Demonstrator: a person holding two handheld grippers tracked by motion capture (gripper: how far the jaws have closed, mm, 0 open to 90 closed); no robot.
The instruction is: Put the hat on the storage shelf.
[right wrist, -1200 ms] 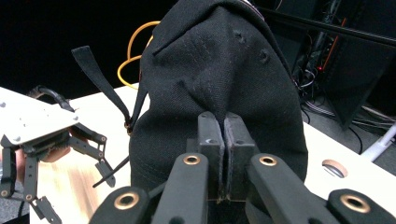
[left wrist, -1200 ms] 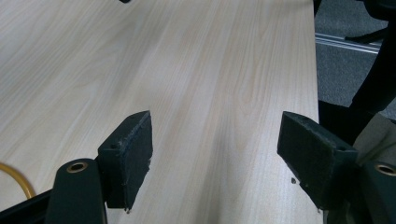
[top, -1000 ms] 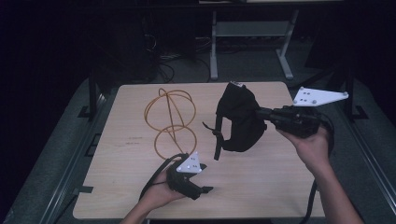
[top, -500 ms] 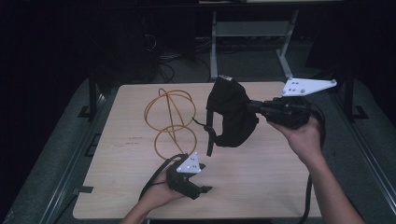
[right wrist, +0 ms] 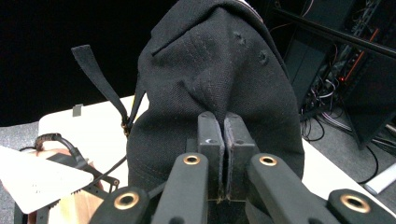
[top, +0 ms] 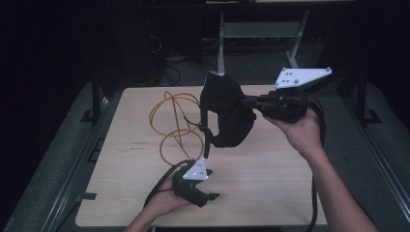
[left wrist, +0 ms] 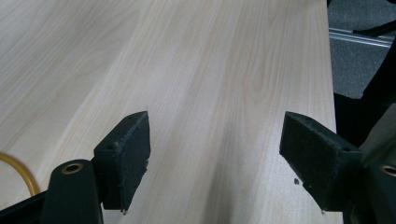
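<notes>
The right tongs [top: 249,104] were clamped on a pinch of the black cap [top: 226,116], held aloft above the counter [top: 290,174] centre: the carry step. The left tongs [top: 205,197] rested wide apart at 6 o'clock. Next, a lowering was judged due. The cap's brim was hidden; its strap [right wrist: 100,77] dangled.

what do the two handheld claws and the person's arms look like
Both are black. The left claw has two blocky, wedge-shaped black jaws on arms with brass-ringed rivets; the right claw looks the same. Each carries a pale grey three-cornered plate with small dots and trails a black cable. Forearms are bare, no sleeves.
</notes>
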